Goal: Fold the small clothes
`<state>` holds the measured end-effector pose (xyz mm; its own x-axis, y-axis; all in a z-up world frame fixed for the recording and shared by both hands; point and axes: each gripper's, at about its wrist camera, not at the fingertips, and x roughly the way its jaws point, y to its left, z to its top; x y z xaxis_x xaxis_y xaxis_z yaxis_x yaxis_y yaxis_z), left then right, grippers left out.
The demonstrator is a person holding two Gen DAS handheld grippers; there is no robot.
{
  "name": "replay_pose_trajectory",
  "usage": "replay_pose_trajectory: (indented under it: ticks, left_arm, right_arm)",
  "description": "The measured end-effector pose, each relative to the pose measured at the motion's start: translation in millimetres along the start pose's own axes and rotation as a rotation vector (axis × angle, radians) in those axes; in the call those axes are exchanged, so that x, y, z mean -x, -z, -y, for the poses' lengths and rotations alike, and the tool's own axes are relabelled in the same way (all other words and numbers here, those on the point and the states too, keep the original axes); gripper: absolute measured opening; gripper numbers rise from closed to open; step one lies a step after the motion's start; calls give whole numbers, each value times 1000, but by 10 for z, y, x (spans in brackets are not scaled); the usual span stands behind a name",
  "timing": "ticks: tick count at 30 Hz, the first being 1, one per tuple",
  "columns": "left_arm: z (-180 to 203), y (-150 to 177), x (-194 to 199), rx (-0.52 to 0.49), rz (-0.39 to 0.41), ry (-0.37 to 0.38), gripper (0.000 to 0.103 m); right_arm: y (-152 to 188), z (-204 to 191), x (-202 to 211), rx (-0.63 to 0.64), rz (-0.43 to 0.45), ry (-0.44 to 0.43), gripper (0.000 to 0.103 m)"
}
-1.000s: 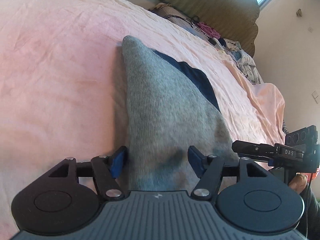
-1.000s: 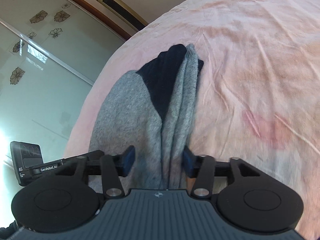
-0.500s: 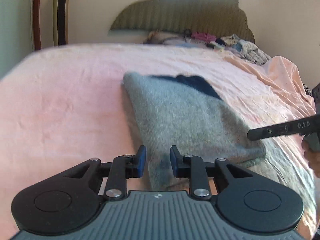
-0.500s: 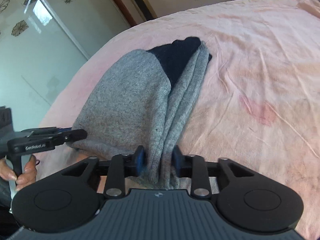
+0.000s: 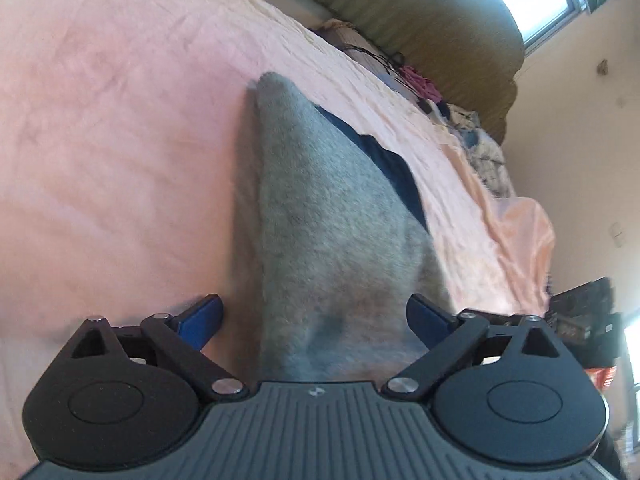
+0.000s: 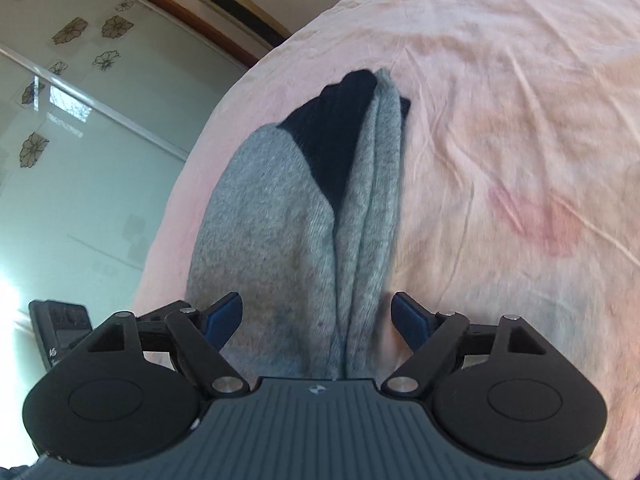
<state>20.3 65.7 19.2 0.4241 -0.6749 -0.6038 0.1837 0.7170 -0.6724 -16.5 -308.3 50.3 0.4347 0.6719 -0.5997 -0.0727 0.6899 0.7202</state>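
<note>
A grey knit garment (image 5: 328, 232) with a dark navy part (image 5: 384, 164) lies folded on the pink bed sheet (image 5: 120, 140). My left gripper (image 5: 316, 320) is open, its blue pads spread to either side of the garment's near end. In the right wrist view the same garment (image 6: 288, 232) shows a navy section (image 6: 340, 140) and layered folds along its right side. My right gripper (image 6: 318, 318) is open, its pads standing wide on either side of the garment's near edge.
A padded headboard (image 5: 440, 20) and a pile of clothes (image 5: 472, 128) sit at the far end of the bed. A glass wardrobe door with flower decals (image 6: 80, 120) stands to the left. The other gripper's body (image 6: 60, 328) shows at lower left.
Half a second ago both grippers were nearly shut on the garment's near edge and tilted up; now both have opened wide and let it go, tilted down over it.
</note>
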Motion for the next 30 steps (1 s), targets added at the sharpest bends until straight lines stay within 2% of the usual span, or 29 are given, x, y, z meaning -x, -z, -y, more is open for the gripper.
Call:
replay_pose_trajectory:
  ticks: [1,2,3,4,6,7,8,10,13,15,16,18,19,20,21,22,24,25,27,28,30]
  left_arm:
    - [-37,24,-55,46,-53,71,79]
    - [-55,48,-114,70,-91,95,72]
    - [-43,72,-136,60,-84,94,71]
    - [-28,77,-153,45,-81,88,64]
    - [-51,65,-201,68,-101,68,35]
    - [-87,65,-244,84,-128,49,17]
    - [-89,67,-247,82,-130,40,16]
    - [33,101,-157,18,-111,23,14]
    - [260,165,9,-85,-92,24,14]
    - [280,245,22,-142,-104,-17,14]
    - [242,293,-19,-166,-117,-68,15]
    - [173,342,1,-171,-100,-69,18]
    - [187,322,54,-174,-96,-82,20]
    - [240,305,132,-196,-75,-117,25]
    - [328,272,242,-243,-24,-171,28]
    - [446,249,339,-307,50,-222,34]
    - [687,170,427,-434,188,-295,59]
    - [816,100,407,-485,265,-328,77]
    - [1018,-38,206,-562,323,-337,79]
    - [1088,-116,19,-586,318,-344,79]
    - [1123,-277,-436,-591,247,-383,77]
  right_arm:
    - [46,-9,2,2,-21,-19,82]
    - [97,-18,-4,6,-46,-44,82]
    - [139,-28,-4,6,-59,-68,82]
    - [172,-42,-12,-5,-64,-86,82]
    - [171,-27,10,-36,-55,-97,73]
    - [160,-5,-9,-48,-64,-85,49]
    - [157,17,-49,-47,-85,-58,21]
    - [159,40,-66,-25,-95,-58,20]
    - [150,-118,120,74,-72,-47,20]
    - [131,-243,272,150,-77,-46,20]
    - [150,-281,294,188,-92,-21,20]
    - [235,-253,169,230,-161,68,22]
    - [263,-194,146,219,-156,69,21]
    - [257,-154,180,195,-139,40,30]
    - [231,-158,240,180,-122,35,36]
    - [202,-184,343,183,-70,42,47]
    - [87,-231,539,178,50,39,56]
    - [-1,-265,573,181,92,44,56]
    - [-247,-383,507,199,180,97,56]
    - [-378,-437,415,215,200,117,56]
    - [-601,-505,145,236,226,137,56]
